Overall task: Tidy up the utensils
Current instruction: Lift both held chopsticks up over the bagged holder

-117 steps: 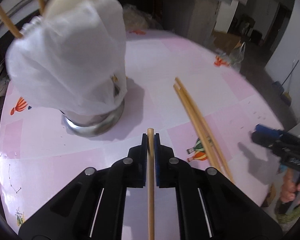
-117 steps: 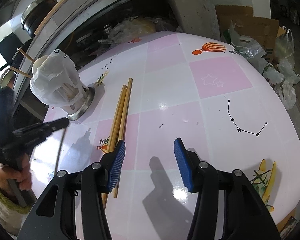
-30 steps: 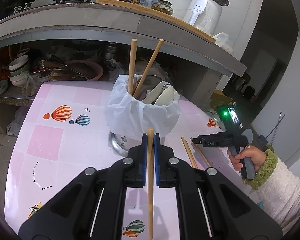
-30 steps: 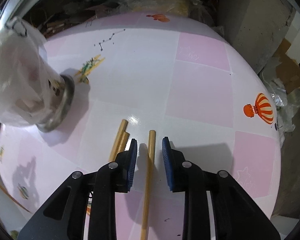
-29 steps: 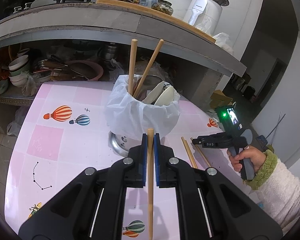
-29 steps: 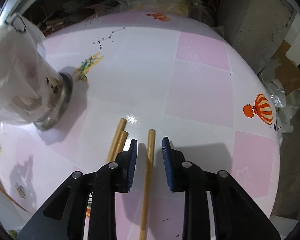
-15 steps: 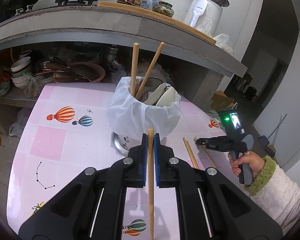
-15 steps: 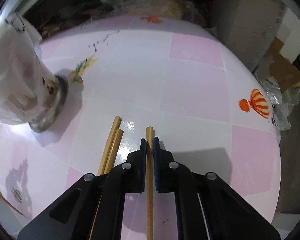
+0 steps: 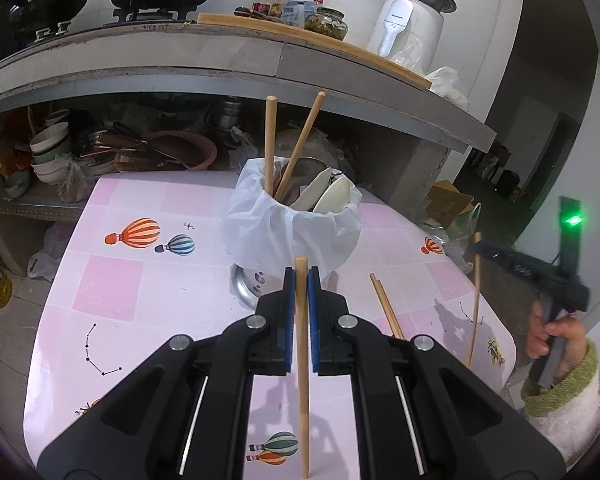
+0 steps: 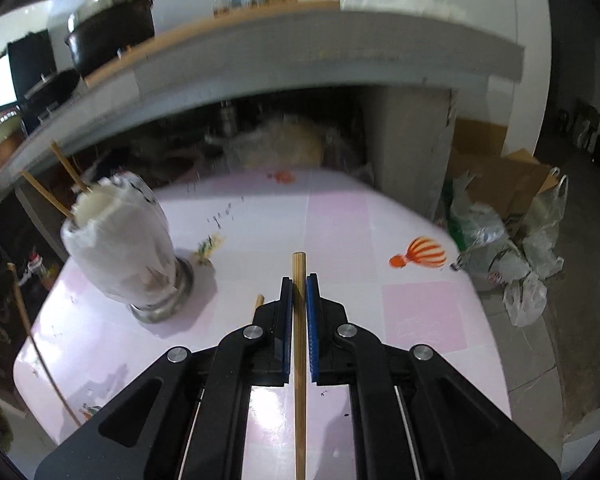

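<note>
My left gripper [image 9: 301,276] is shut on a wooden chopstick [image 9: 302,364] held above the pink table [image 9: 112,292]. Ahead stands the utensil holder [image 9: 296,220], wrapped in white plastic, with two chopsticks [image 9: 269,144] and white spoons in it. My right gripper [image 10: 299,284] is shut on another chopstick [image 10: 299,360], lifted off the table; it shows at the right of the left wrist view [image 9: 476,300]. The holder [image 10: 124,248] is to its left. More chopsticks [image 9: 386,306] lie on the table right of the holder.
A concrete counter [image 9: 220,64] with pots, bottles and a white appliance runs behind the table, with bowls and pans on the shelf below. Plastic bags [image 10: 512,256] and a cardboard box lie on the floor at the right.
My right gripper closed on a chopstick lying on the table and lifted it, tilting up towards the counter. My left gripper kept its chopstick and drew back slightly from the holder.
</note>
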`<state>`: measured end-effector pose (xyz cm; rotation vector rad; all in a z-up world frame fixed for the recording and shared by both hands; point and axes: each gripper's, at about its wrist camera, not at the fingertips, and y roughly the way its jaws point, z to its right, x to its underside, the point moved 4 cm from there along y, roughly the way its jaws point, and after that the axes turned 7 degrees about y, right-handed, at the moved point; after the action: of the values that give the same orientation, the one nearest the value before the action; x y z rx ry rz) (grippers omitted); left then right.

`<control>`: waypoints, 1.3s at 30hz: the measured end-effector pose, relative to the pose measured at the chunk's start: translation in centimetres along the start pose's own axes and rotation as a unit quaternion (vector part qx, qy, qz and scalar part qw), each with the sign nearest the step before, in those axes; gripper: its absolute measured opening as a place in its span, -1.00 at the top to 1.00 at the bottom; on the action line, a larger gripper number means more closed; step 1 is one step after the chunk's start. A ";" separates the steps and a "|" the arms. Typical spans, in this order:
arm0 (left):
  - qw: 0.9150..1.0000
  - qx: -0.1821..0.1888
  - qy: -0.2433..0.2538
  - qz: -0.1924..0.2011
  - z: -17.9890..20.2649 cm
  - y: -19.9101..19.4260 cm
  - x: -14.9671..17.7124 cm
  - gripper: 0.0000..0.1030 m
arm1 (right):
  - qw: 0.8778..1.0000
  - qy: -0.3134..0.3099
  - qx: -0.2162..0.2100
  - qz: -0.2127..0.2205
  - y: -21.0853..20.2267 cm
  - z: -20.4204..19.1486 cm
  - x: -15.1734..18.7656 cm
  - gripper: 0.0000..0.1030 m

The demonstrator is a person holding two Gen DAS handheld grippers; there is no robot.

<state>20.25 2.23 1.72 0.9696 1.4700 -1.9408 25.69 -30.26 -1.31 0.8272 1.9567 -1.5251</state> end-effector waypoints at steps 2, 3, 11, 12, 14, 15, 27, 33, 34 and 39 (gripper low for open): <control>1.000 -0.002 0.002 0.002 0.2 -0.3 0.0 0.89 | 1.000 0.003 -0.009 0.014 -1.3 -0.1 -0.4 0.87; 1.000 -0.002 0.003 0.002 0.3 -0.4 0.0 0.89 | 1.000 0.003 -0.011 0.022 -2.0 -0.2 -0.7 0.87; 1.000 -0.007 0.012 0.012 1.0 -1.7 -0.3 0.89 | 0.995 0.008 -0.069 0.065 -6.8 -1.8 -2.4 0.87; 1.000 -0.008 0.012 0.013 1.0 -1.8 -0.3 0.89 | 0.994 0.010 -0.081 0.067 -7.1 -2.1 -2.6 0.87; 1.000 -0.009 0.014 0.015 1.1 -2.0 -0.4 0.89 | 0.993 0.011 -0.098 0.068 -7.5 -2.5 -2.9 0.87; 1.000 -0.009 0.014 0.017 1.1 -2.2 -0.4 0.89 | 0.992 0.011 -0.105 0.069 -7.7 -2.9 -3.0 0.87; 0.999 -0.016 0.023 0.042 1.4 -4.2 -1.4 0.89 | 0.982 0.007 -0.178 0.065 -9.1 -6.1 -3.4 0.87; 0.998 -0.019 0.025 0.054 1.4 -5.0 -2.1 0.89 | 0.982 0.004 -0.180 0.063 -9.1 -6.5 -3.4 0.87; 0.998 -0.019 0.026 0.055 1.4 -5.1 -2.3 0.89 | 0.982 0.004 -0.180 0.063 -9.1 -6.5 -3.4 0.87; 0.997 -0.025 0.033 0.071 1.5 -6.4 -3.3 0.89 | 0.982 0.001 -0.178 0.057 -8.7 -6.6 -3.3 0.87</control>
<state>17.09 2.49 8.31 1.0951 1.4379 -1.7789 21.30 -25.88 8.27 0.7694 2.0621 -1.0651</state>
